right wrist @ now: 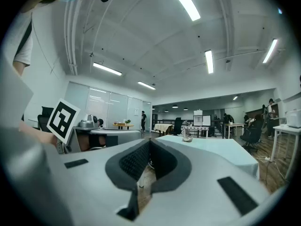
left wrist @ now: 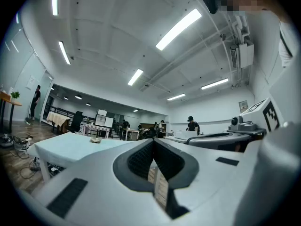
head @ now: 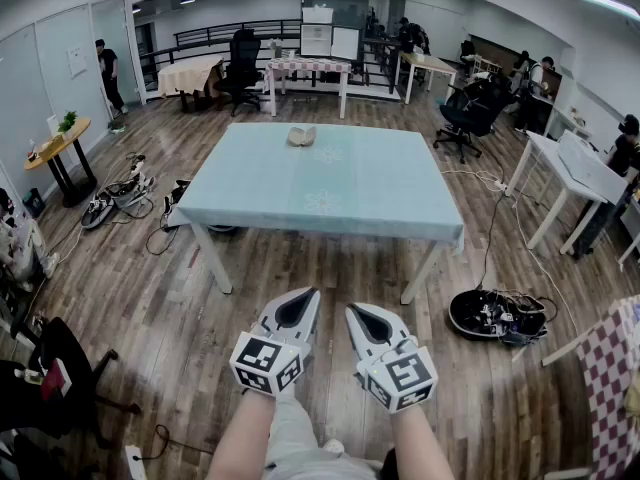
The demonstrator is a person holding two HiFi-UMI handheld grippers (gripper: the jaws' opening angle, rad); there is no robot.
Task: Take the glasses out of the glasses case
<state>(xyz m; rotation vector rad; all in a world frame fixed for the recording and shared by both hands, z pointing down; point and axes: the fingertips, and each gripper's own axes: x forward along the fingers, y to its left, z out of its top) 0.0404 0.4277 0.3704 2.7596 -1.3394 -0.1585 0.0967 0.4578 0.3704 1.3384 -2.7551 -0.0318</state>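
A small beige glasses case (head: 302,136) lies open near the far edge of the table with the pale blue cloth (head: 325,203). I cannot make out glasses in it from here. Both grippers are held low in front of the person, well short of the table's near edge. My left gripper (head: 301,299) and right gripper (head: 356,313) sit side by side, jaws shut with nothing between them. In the left gripper view the case (left wrist: 96,140) shows far off beyond the shut tips (left wrist: 153,141). The right gripper view shows the case (right wrist: 187,139) past its shut tips (right wrist: 149,141).
Wooden floor lies between me and the table. Cables and gear (head: 120,196) are strewn on the floor at left, and a black round device with wires (head: 490,315) at right. White desks (head: 570,168), office chairs (head: 470,113) and a round wooden table (head: 55,145) ring the room.
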